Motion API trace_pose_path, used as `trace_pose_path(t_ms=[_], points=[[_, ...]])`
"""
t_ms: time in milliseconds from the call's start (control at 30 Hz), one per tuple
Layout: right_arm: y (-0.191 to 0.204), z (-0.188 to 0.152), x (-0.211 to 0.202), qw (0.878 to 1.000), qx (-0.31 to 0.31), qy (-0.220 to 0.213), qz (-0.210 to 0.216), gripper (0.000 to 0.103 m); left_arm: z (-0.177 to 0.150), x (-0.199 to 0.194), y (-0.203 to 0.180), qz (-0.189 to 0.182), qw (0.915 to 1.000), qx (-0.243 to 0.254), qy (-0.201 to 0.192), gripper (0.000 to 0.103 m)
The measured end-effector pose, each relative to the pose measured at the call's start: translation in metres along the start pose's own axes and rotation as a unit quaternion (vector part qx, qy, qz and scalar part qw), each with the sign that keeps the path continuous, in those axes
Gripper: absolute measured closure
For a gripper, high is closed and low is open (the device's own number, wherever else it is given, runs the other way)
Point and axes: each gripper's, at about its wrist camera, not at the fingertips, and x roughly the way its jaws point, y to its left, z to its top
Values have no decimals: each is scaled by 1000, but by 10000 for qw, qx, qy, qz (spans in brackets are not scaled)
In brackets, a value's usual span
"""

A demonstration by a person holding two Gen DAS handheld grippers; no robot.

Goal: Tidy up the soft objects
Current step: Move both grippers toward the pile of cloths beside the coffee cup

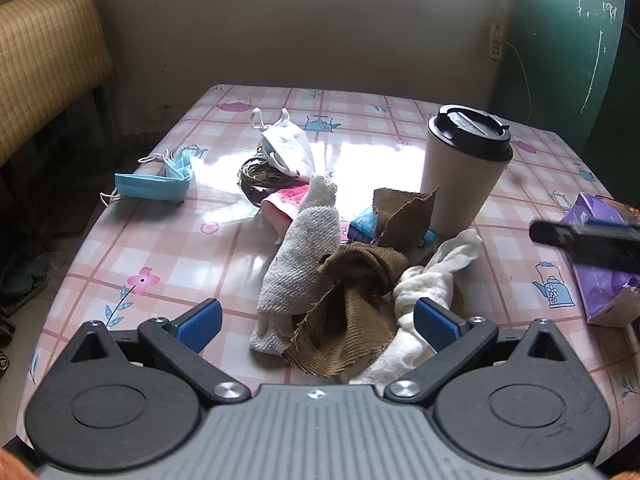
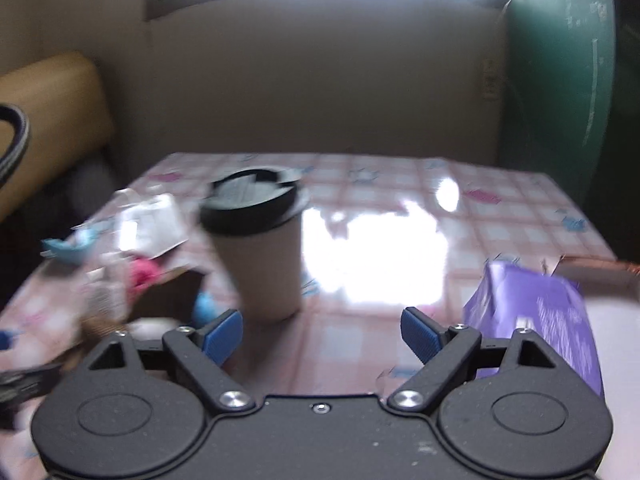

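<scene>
— Two tools are working here, and both are standing wide open with nothing between the blue pads. The left tool (image 1: pixel 318 322) is hanging low over the pile of cloths, so I think it is preparing to pick one. The right tool (image 2: pixel 322 334) is hovering over a bare part of the worktop (image 1: pixel 168 248), between the paper cup (image 1: pixel 460 172) and the purple packet (image 2: pixel 536 320); its view is blurred, so I am judging it is travelling.

— How many soft things are you counting?

— In the pile I am seeing four cloths for sure: a white towel (image 1: pixel 304 256), a brown corduroy cloth (image 1: pixel 352 312) lying across it, a second brown piece (image 1: pixel 404 212) standing up behind, and a white rag (image 1: pixel 432 284) at the right side, touching the brown one. A pink cloth (image 1: pixel 290 198) is peeking out behind the towel, so five. They are tangled, which is why the tool is coming from the near edge, where the loose ends are lying.

— And the masks?

— Two blue masks (image 1: pixel 160 182) are lying together near the left edge, and one white mask (image 1: pixel 290 148) is resting on a coil of dark cable (image 1: pixel 256 174), well apart from the pile. Something small and blue (image 1: pixel 364 222) is hiding beside the cup; I cannot tell what it is.

— The cup is not soft.

— No, one cup only, upright with its black lid on. It is standing just behind the pile, so a careless pull could be knocking it.
</scene>
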Motion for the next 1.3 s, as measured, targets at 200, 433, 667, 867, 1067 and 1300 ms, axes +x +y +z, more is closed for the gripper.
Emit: trace_pose_path(t_ms=[200, 433, 667, 867, 1067, 1300], points=[[36, -17, -25, 9986, -153, 154, 486, 2, -5, -3, -3, -70, 10000, 43, 33, 0], [55, -29, -21, 9975, -226, 347, 571, 2, -11, -2, 1, 10, 9999, 14, 135, 0], [60, -30, -23, 9969, -240, 424, 616, 2, -13, -2, 4, 61, 9999, 33, 141, 0], [63, -29, -19, 9961, -224, 507, 693, 2, -14, -1, 9, 52, 9999, -20, 134, 0], [70, -28, -17, 9953, -249, 534, 771, 2, -16, 0, 20, 83, 9998, -117, 146, 0], [75, -26, -10, 9941, -185, 661, 845, 2, -17, 3, 28, 98, 9996, -191, 171, 0]])
